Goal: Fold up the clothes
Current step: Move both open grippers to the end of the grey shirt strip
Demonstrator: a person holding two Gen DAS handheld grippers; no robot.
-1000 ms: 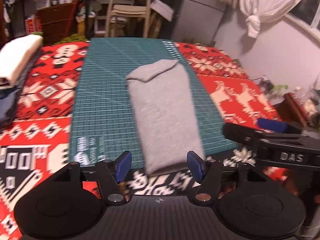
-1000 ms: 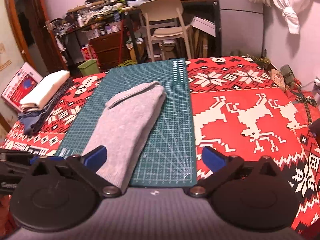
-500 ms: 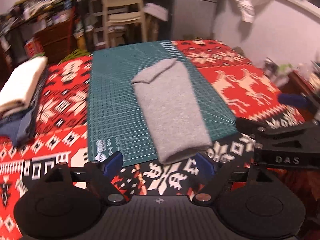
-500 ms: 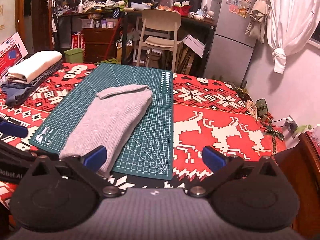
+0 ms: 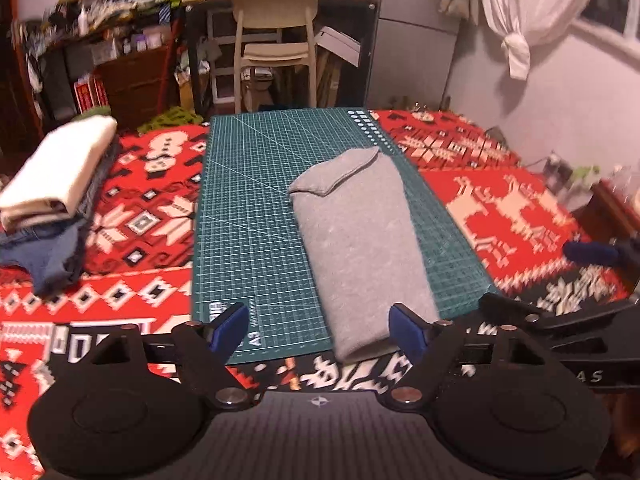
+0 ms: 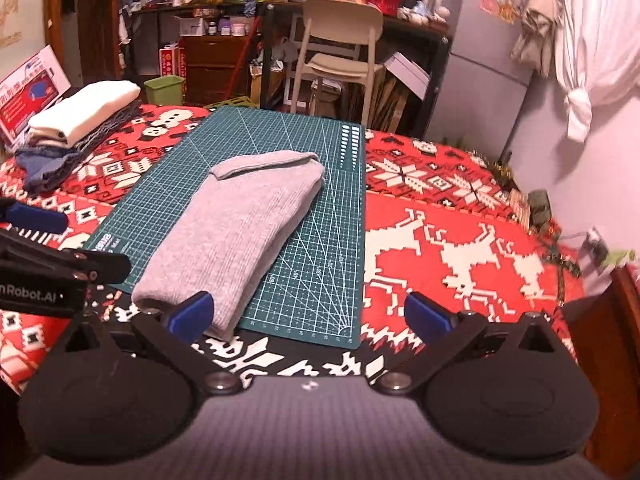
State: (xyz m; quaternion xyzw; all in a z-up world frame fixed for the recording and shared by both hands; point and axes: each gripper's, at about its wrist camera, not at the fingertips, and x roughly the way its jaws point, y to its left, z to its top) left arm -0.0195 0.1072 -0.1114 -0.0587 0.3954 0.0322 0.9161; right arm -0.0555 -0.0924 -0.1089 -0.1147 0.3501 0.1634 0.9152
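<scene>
A grey garment (image 5: 360,248), folded into a long narrow bundle, lies on the green cutting mat (image 5: 248,224); it also shows in the right wrist view (image 6: 236,240) on the mat (image 6: 320,248). Its near end hangs just over the mat's front edge. My left gripper (image 5: 318,330) is open and empty, just short of the bundle's near end. My right gripper (image 6: 310,316) is open and empty, to the right of that end. Each gripper shows at the edge of the other's view.
A red, white and black patterned cloth (image 6: 460,240) covers the table. A stack of folded clothes, white on top (image 5: 52,184), sits at the far left (image 6: 80,120). A beige chair (image 5: 276,44) and cluttered shelves stand behind the table.
Both grippers have pulled back and risen from the table, so the view is wider. The grey garment has stayed in place. Both grippers stayed open.
</scene>
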